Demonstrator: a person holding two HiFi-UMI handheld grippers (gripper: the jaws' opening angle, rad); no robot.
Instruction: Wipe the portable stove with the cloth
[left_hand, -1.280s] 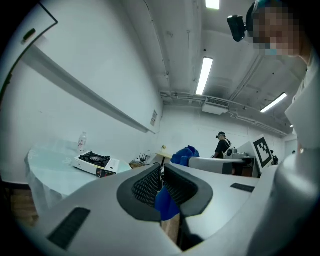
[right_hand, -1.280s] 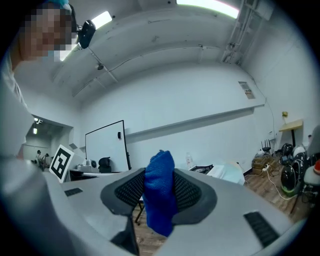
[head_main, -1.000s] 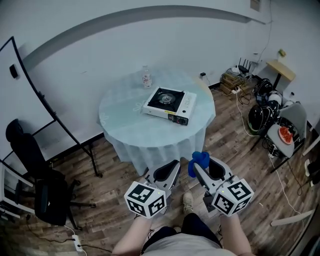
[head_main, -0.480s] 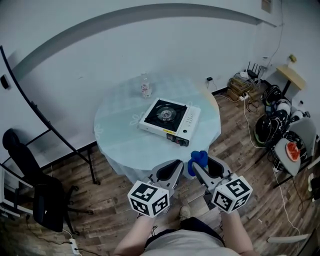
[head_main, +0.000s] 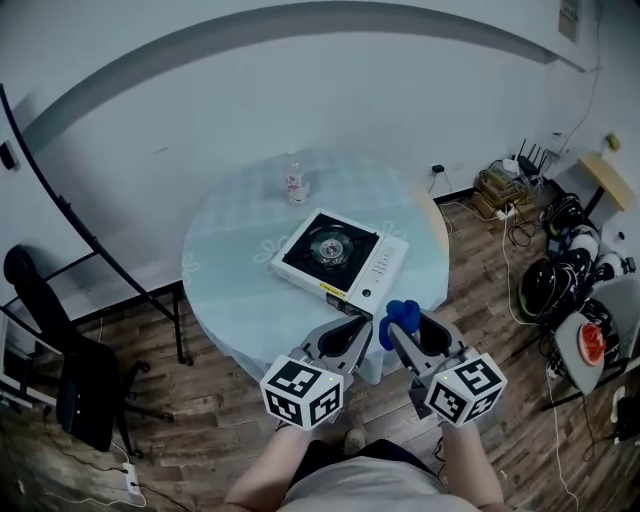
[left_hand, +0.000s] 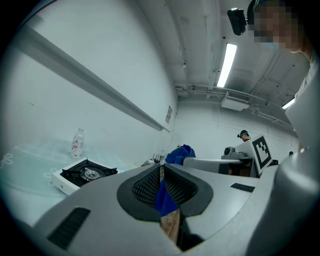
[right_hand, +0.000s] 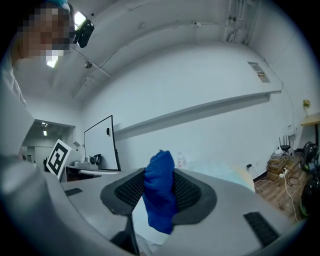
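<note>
The white portable stove (head_main: 338, 257) with a black burner top sits near the front of the round table (head_main: 230, 270); it also shows at the low left of the left gripper view as the stove (left_hand: 85, 175). My right gripper (head_main: 400, 328) is shut on a blue cloth (head_main: 402, 317), held in the air just short of the table's near edge. In the right gripper view the cloth (right_hand: 160, 197) sticks up between the jaws of the right gripper (right_hand: 160, 192). My left gripper (head_main: 357, 325) hangs beside it, its jaws together and holding nothing, as the left gripper (left_hand: 162, 186) shows in its own view.
A small clear bottle (head_main: 295, 184) stands at the table's far side. A black chair (head_main: 70, 375) and a whiteboard stand are on the left. Cables, helmets and a small table (head_main: 560, 260) crowd the floor on the right. The floor is wood.
The table and stove have come closer to both grippers as I stepped forward. The right gripper still holds the blue cloth; the left stays shut.
</note>
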